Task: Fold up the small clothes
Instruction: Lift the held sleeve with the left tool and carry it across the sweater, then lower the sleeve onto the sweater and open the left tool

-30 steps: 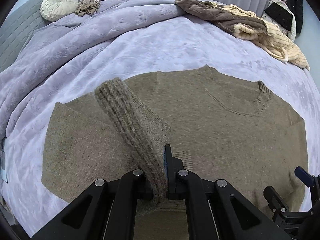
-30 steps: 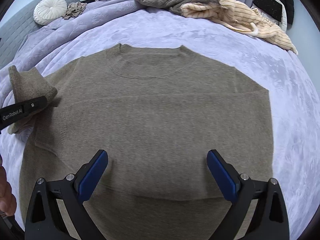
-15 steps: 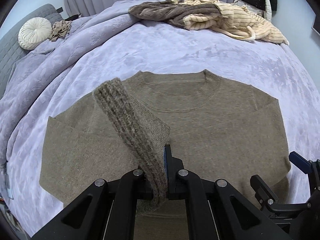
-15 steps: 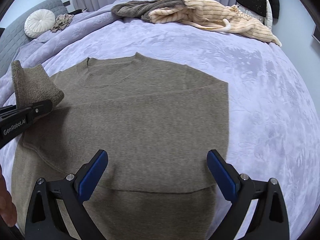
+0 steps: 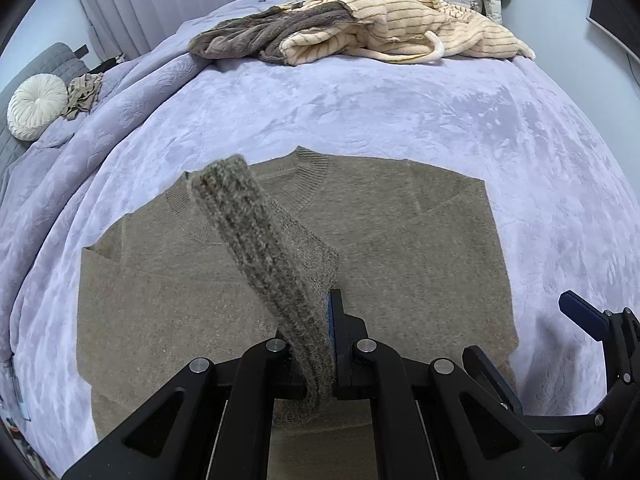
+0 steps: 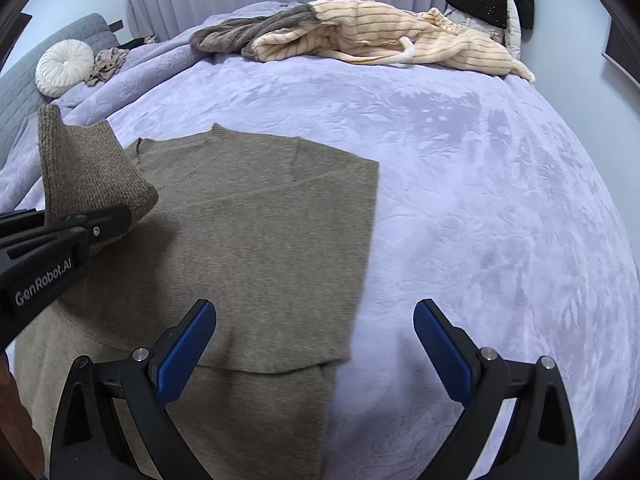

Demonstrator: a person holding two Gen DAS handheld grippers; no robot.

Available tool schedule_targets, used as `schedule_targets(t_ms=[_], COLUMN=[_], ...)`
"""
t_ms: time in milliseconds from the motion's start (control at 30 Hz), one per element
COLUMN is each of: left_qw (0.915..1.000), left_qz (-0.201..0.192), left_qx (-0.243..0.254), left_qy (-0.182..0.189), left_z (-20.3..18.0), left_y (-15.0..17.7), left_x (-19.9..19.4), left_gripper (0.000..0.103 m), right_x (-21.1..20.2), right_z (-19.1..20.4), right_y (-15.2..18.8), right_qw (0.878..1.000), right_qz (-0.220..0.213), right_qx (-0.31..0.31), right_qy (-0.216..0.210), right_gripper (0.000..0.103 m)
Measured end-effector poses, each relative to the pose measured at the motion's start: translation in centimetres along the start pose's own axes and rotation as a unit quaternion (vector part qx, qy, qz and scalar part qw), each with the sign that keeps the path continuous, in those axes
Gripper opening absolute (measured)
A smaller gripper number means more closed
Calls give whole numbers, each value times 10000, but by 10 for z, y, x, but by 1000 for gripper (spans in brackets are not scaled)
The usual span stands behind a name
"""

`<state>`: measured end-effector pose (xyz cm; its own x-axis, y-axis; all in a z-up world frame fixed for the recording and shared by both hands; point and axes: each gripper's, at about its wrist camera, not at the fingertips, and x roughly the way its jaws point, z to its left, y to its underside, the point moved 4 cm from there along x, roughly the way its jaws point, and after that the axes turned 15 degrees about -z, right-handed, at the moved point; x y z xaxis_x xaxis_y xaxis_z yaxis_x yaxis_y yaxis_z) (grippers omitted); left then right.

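Observation:
An olive-brown knit sweater [image 5: 400,248] lies flat on the lilac bedspread [image 5: 360,104], neck away from me; it also shows in the right wrist view [image 6: 264,240]. My left gripper [image 5: 324,320] is shut on the sweater's ribbed sleeve cuff [image 5: 256,236] and holds it up over the sweater's body. The cuff [image 6: 84,168] and left gripper [image 6: 92,228] show at the left of the right wrist view. My right gripper [image 6: 314,344] is open and empty, over the sweater's right edge near the hem. It shows in the left wrist view [image 5: 580,316].
A heap of cream striped and brown clothes [image 5: 360,28] lies at the bed's far side. A round white cushion [image 5: 36,104] and a small beige garment [image 5: 82,94] sit far left by a grey headboard. Curtains hang behind.
Both grippers have moved right across the sweater. The left still holds the cuff, now over the sweater's middle. The right has gone from over the body to the right edge.

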<state>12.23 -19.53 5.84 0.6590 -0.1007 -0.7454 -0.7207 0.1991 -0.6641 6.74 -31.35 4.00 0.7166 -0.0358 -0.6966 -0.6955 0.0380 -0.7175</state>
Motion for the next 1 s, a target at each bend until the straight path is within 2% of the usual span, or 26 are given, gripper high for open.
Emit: schedule_targets(t_ms=[200, 367, 600, 800, 833, 867, 900, 933, 1000], left_qw=[9997, 9993, 9990, 9980, 9970, 9934, 9872, 9856, 9872], left_qz=[74, 283, 360, 400, 440, 502, 550, 476, 256], left_qx=[212, -30, 137, -97, -216, -428, -722, -901, -973], left_qy=[96, 226, 219, 476, 604, 937, 1308, 1352, 1235], left_z=[-22, -22, -37, -36, -35, -35, -33, -30, -24], left_y=[8, 18, 25, 29, 29, 29, 28, 28, 25], left_x=[4, 17, 32, 39, 39, 39, 39, 36, 30], left_gripper=[7, 7, 7, 10, 33, 56, 86, 92, 92], right_x=[1, 5, 2, -1, -2, -3, -3, -4, -7], right_z=[-16, -25, -38, -47, -48, -50, -51, -52, -53], right_y=[6, 12, 18, 25, 25, 26, 26, 26, 27], right_qw=[9998, 9996, 9991, 9987, 9985, 9984, 9982, 9981, 9980], right_qz=[7, 45, 45, 64, 64, 62, 59, 52, 32], right_qx=[173, 268, 425, 498, 530, 556, 580, 598, 612], right_qy=[4, 32, 74, 124, 127, 126, 124, 127, 127], right_gripper=[100, 100, 100, 100, 100, 100, 100, 100, 100])
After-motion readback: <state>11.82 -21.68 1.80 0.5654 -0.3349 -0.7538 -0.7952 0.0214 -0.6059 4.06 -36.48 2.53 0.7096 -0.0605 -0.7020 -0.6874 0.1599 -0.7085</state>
